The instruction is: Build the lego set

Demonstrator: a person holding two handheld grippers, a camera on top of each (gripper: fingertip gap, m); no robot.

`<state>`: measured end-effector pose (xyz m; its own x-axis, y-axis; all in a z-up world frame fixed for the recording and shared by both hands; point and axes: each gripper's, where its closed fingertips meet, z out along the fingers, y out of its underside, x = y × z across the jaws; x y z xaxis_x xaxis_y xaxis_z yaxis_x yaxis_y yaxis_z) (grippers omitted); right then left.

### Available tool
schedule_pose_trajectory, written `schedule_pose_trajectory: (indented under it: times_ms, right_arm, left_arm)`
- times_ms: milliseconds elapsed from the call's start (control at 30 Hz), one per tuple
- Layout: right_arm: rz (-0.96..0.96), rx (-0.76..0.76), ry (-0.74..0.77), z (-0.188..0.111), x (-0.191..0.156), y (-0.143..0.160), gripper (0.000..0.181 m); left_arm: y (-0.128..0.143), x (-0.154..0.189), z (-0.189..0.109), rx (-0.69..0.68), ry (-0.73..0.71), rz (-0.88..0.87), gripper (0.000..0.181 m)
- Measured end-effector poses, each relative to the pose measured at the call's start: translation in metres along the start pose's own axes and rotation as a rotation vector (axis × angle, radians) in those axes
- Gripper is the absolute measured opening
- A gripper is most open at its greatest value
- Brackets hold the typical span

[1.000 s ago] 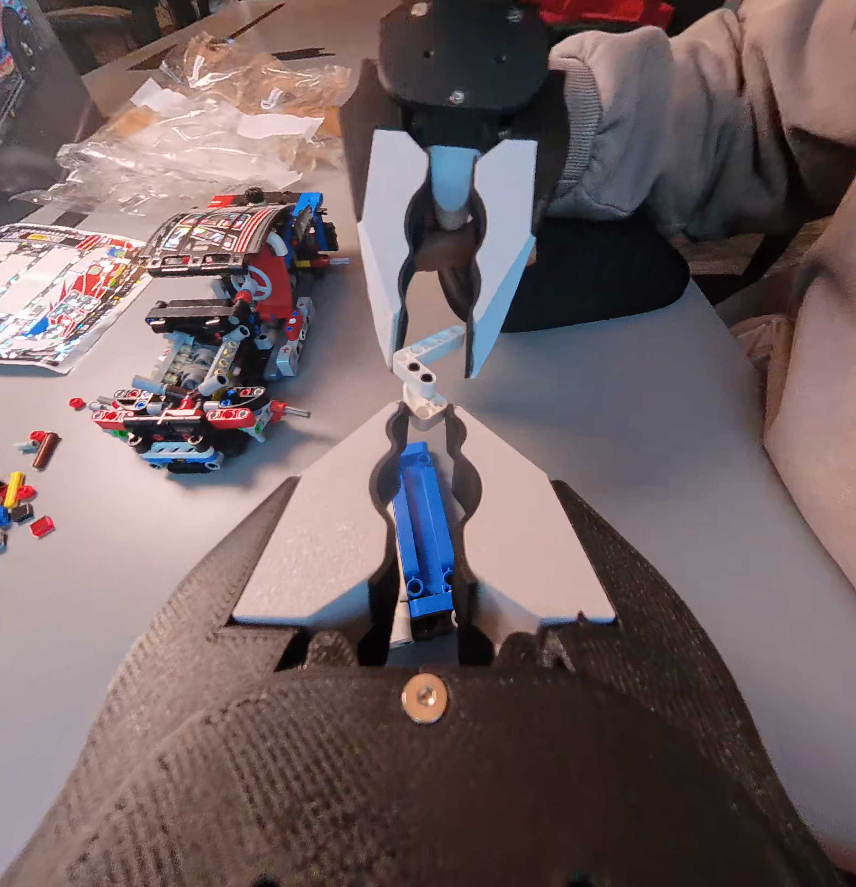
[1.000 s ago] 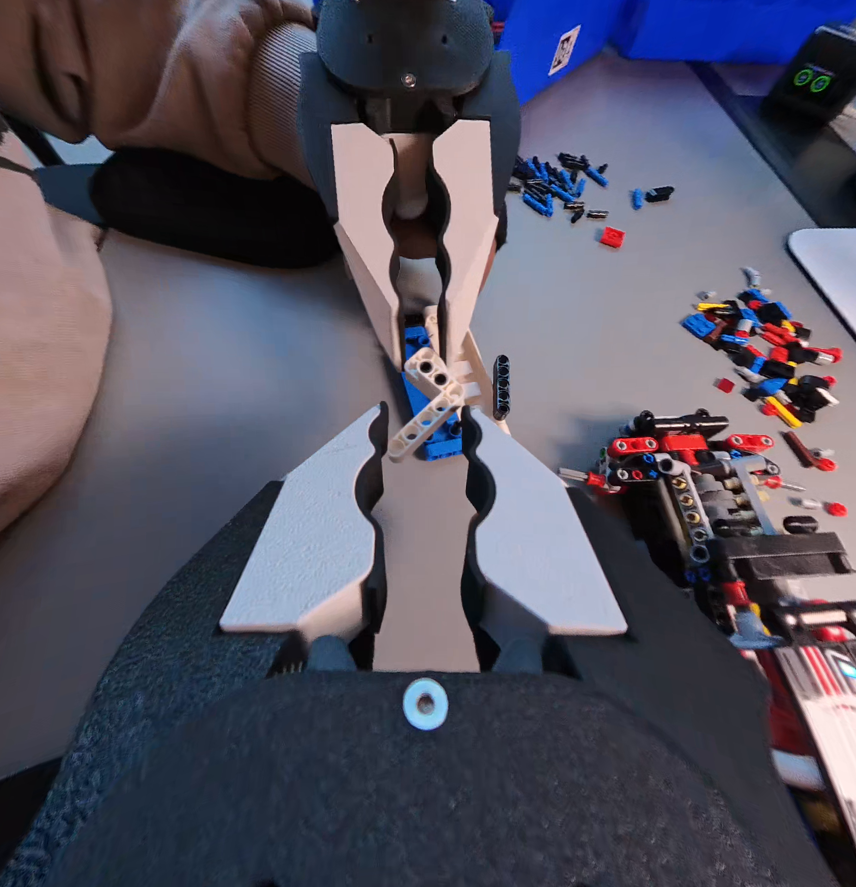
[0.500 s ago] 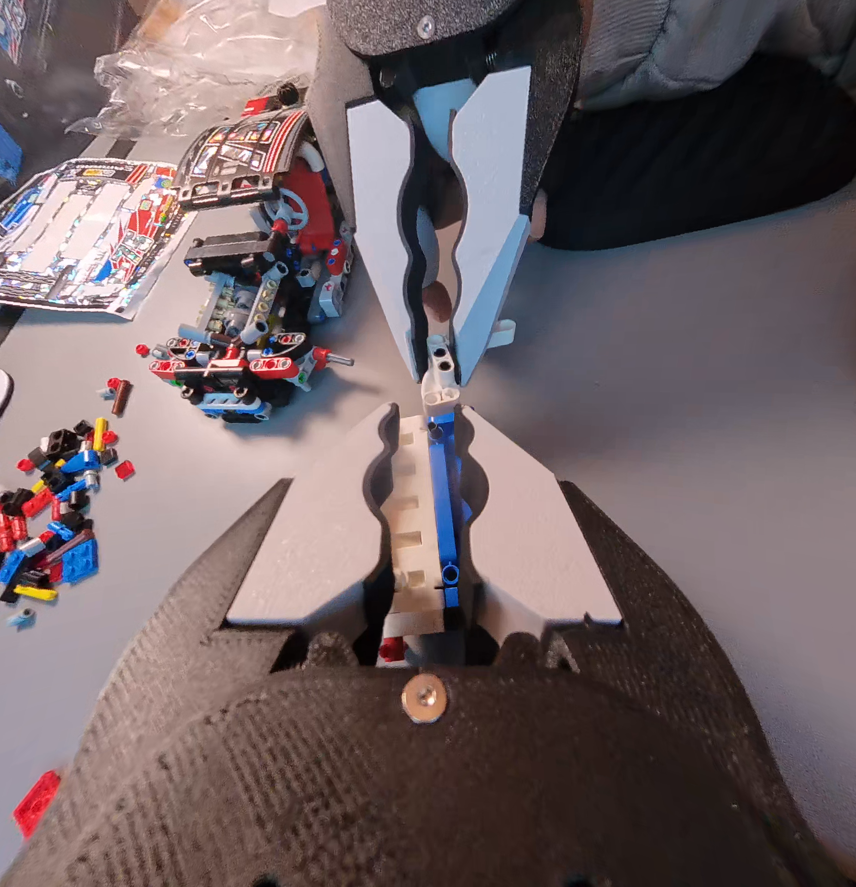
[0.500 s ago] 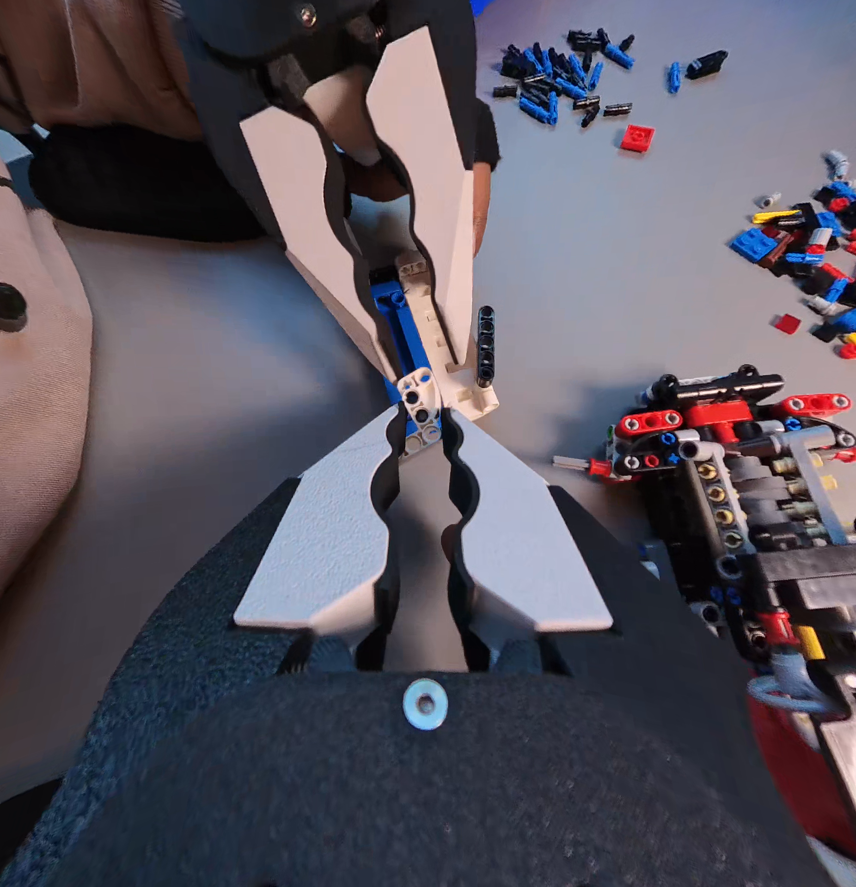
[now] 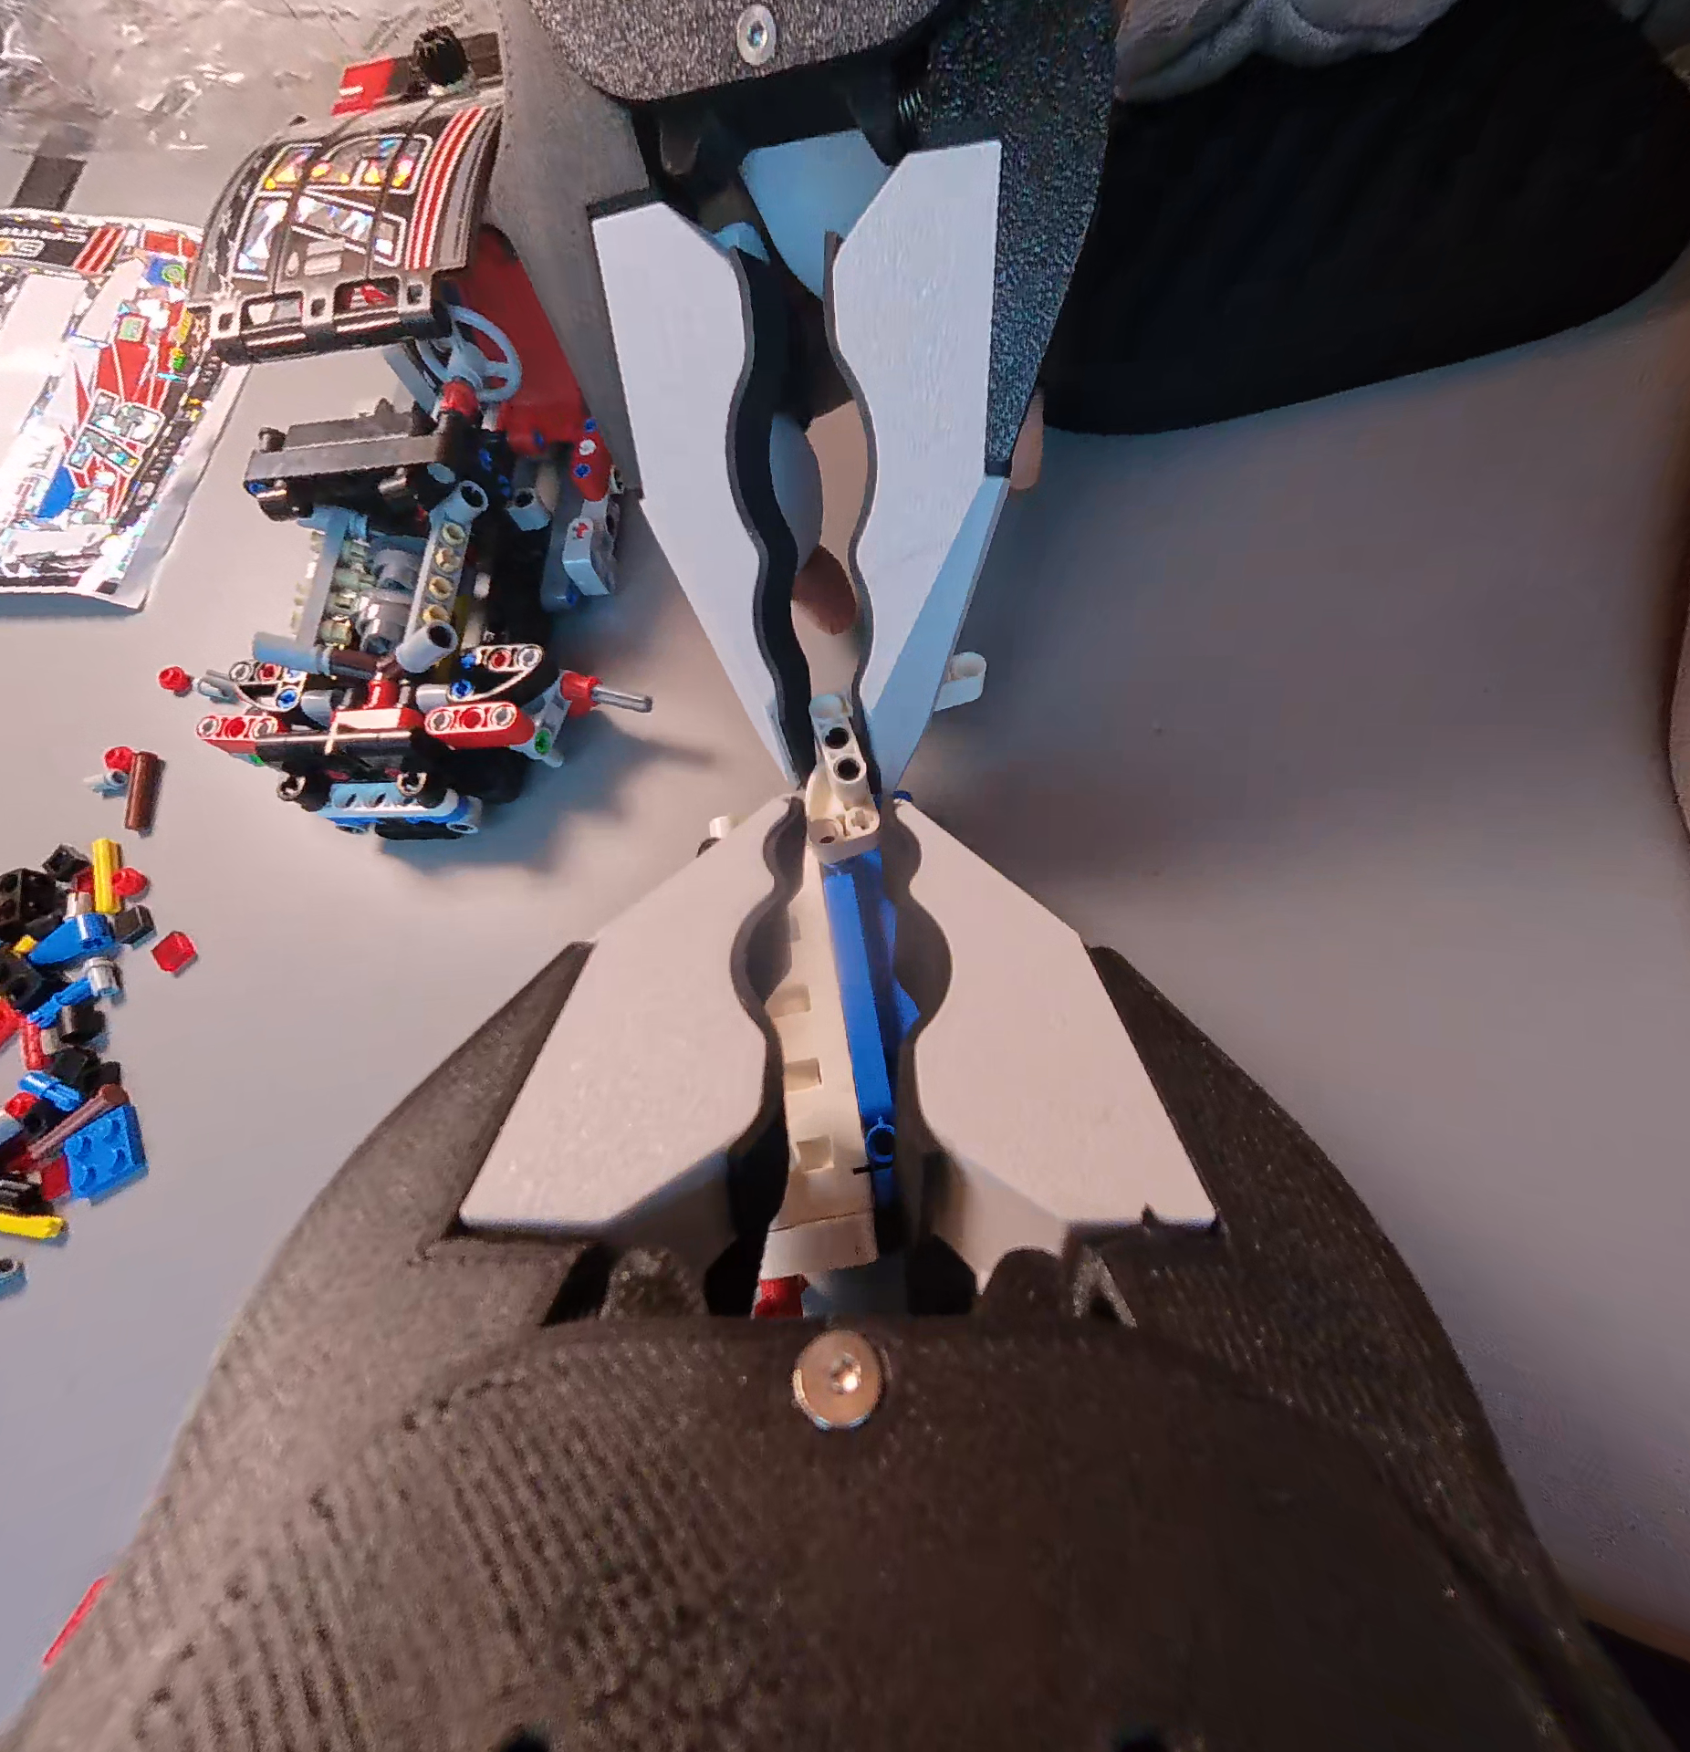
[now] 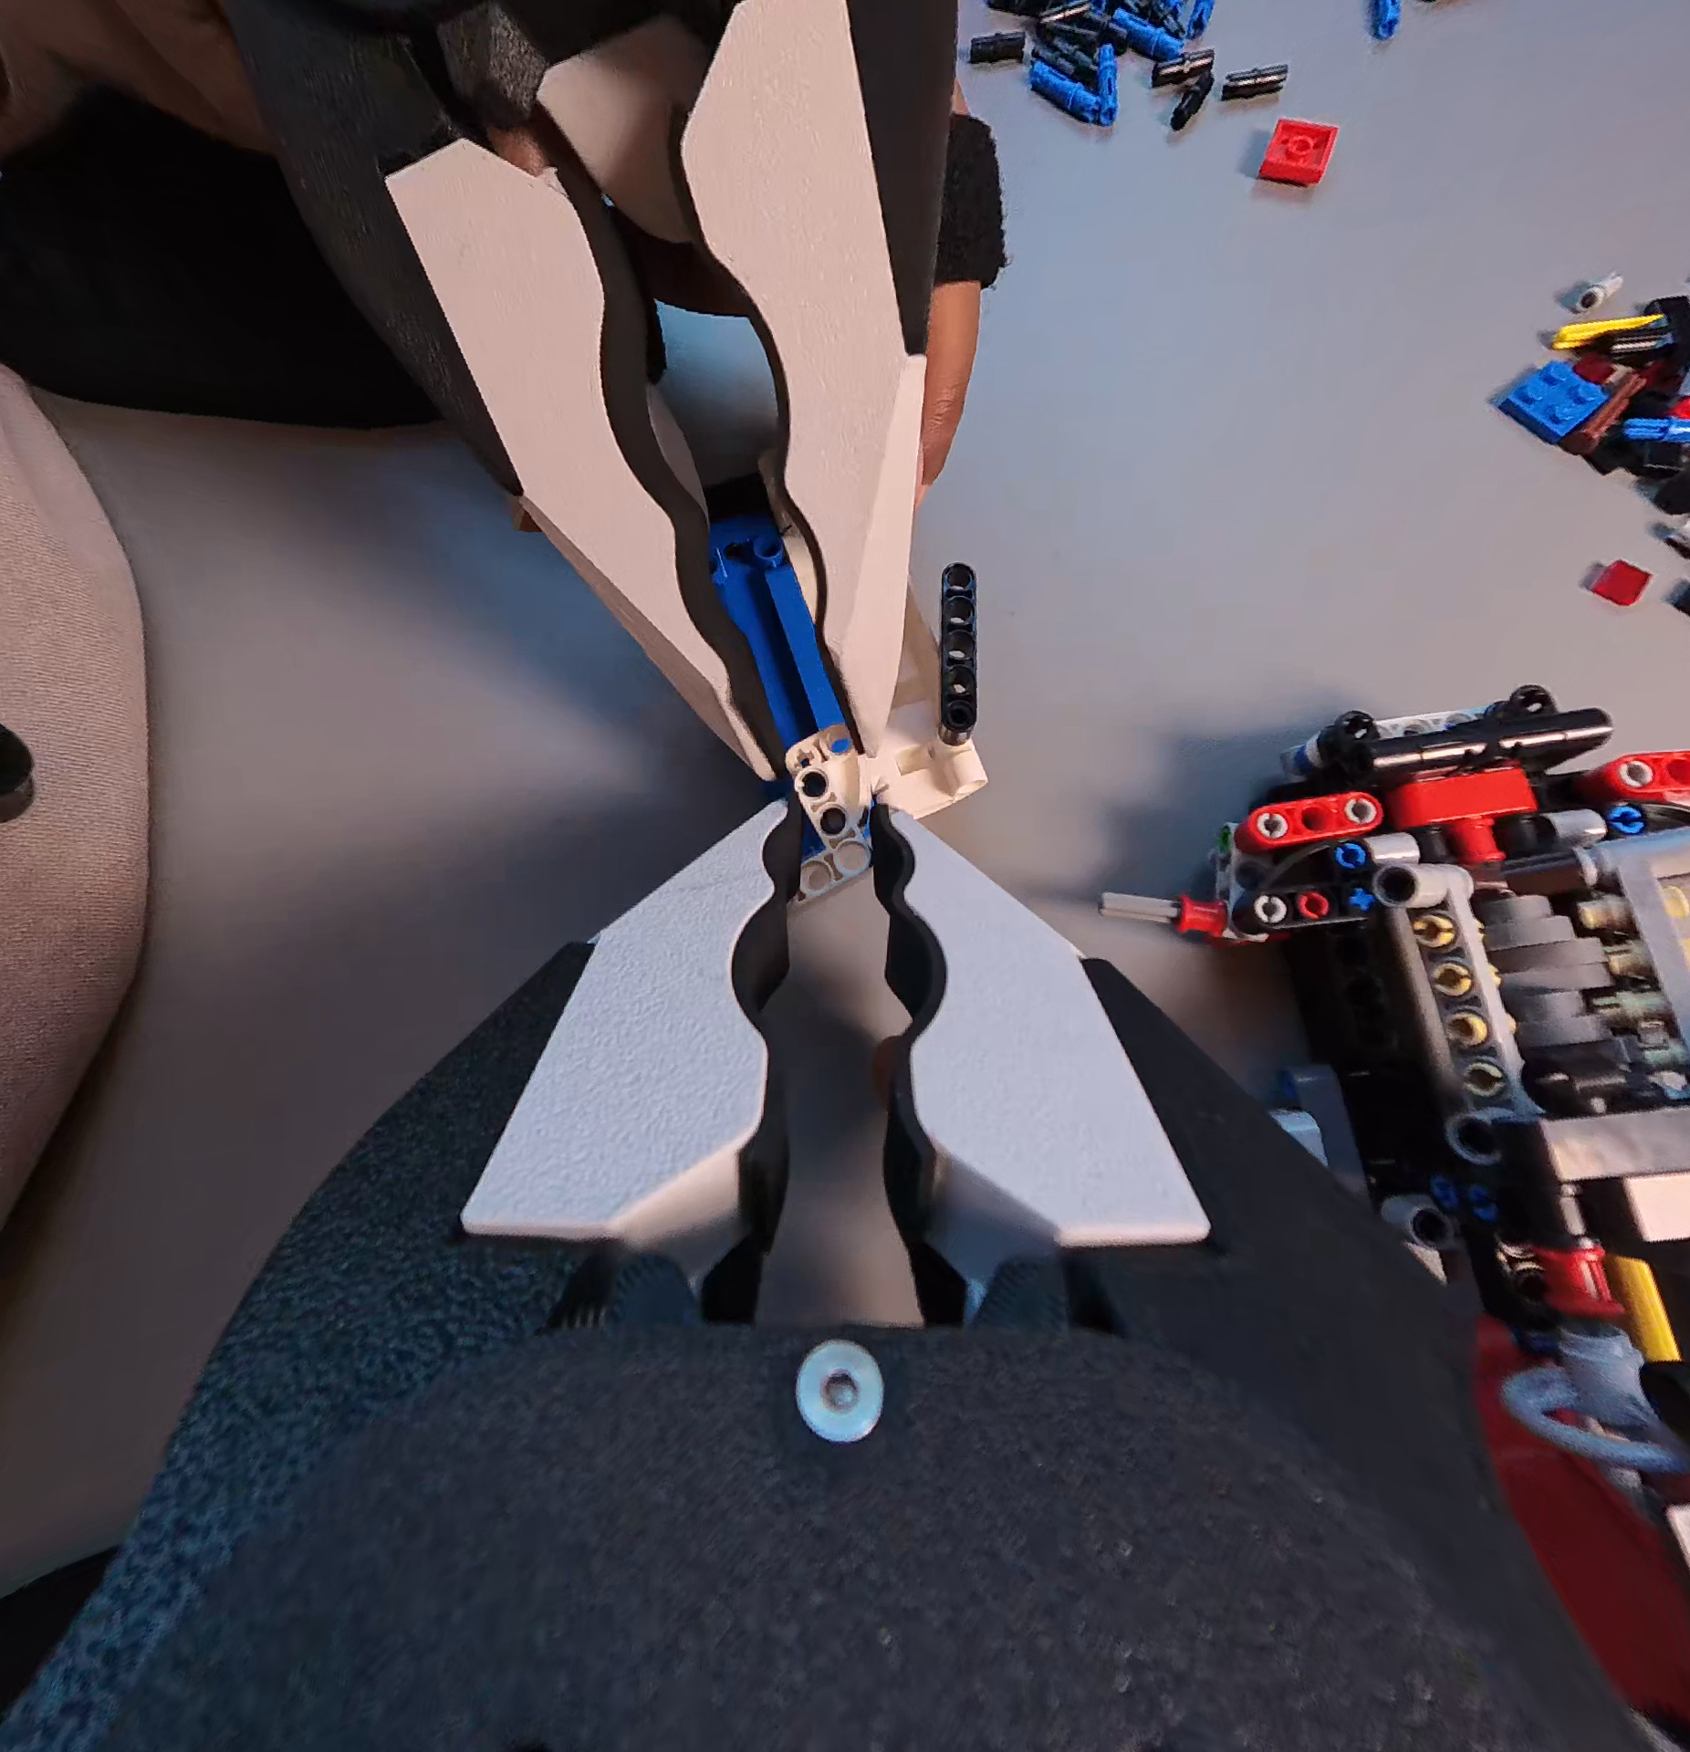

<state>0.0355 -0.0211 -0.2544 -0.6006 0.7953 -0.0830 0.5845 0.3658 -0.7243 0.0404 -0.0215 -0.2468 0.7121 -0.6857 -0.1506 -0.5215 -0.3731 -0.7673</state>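
Observation:
My left gripper (image 5: 836,817) is shut on a blue and white lego sub-assembly (image 5: 855,976) that lies lengthwise between its fingers. My right gripper (image 6: 830,823) is shut on a small white angled beam (image 6: 834,806) at its fingertips. The two grippers meet tip to tip above the table. The white beam (image 5: 843,758) touches the front end of the sub-assembly (image 6: 775,616). A black beam (image 6: 955,654) sticks up from the sub-assembly's white side. The right gripper (image 5: 836,749) reaches in from the top of the left wrist view, and the left gripper (image 6: 817,751) from the top of the right wrist view.
A partly built red, black and grey car (image 5: 396,607) (image 6: 1486,948) stands on the grey table beside the grippers. A pile of loose pieces (image 5: 45,1043) (image 6: 1647,398), a sticker sheet (image 5: 64,379), blue and black pins (image 6: 1107,57) and a red plate (image 6: 1296,152) lie around it. My left and right fingertips are right by each other.
The grippers have closed in on each other. The white beam has turned from crosswise to in line with the sub-assembly and now touches its end. The sub-assembly has rolled, showing its white side.

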Motion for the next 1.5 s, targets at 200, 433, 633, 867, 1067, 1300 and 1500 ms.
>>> schedule_pose_trajectory:
  times_ms: [200,433,633,867,1067,1300,1500]
  right_arm:
    - [-0.002,-0.008,0.008,-0.0009,0.0013,0.0013,0.012]
    - [-0.001,-0.02,0.008,0.0009,0.0009,0.0032,0.012]
    - [0.009,-0.021,0.01,0.0016,0.0022,0.0029,0.012]
    - [0.009,-0.023,0.022,0.0014,0.0046,0.0005,0.012]
    - [0.007,-0.035,0.022,0.0012,0.0042,0.0005,0.012]
    - [0.015,-0.042,0.031,0.0006,0.0052,-0.0001,0.012]
    - [0.027,-0.051,0.043,0.001,0.0084,-0.0003,0.012]
  left_arm:
    - [0.002,-0.0008,0.002,-0.035,0.008,-0.009,0.013]
    - [0.0046,0.0,0.0041,-0.066,0.035,-0.034,0.013]
    - [0.006,-0.0015,0.0044,-0.07,0.065,-0.092,0.013]
    - [0.0067,-0.0041,0.0037,-0.073,0.08,-0.14,0.013]
    - [0.0066,-0.0038,0.0036,-0.078,0.082,-0.149,0.013]
    - [0.007,-0.0051,0.004,-0.087,0.075,-0.158,0.013]
    - [0.0085,-0.0081,0.0046,-0.108,0.089,-0.199,0.013]
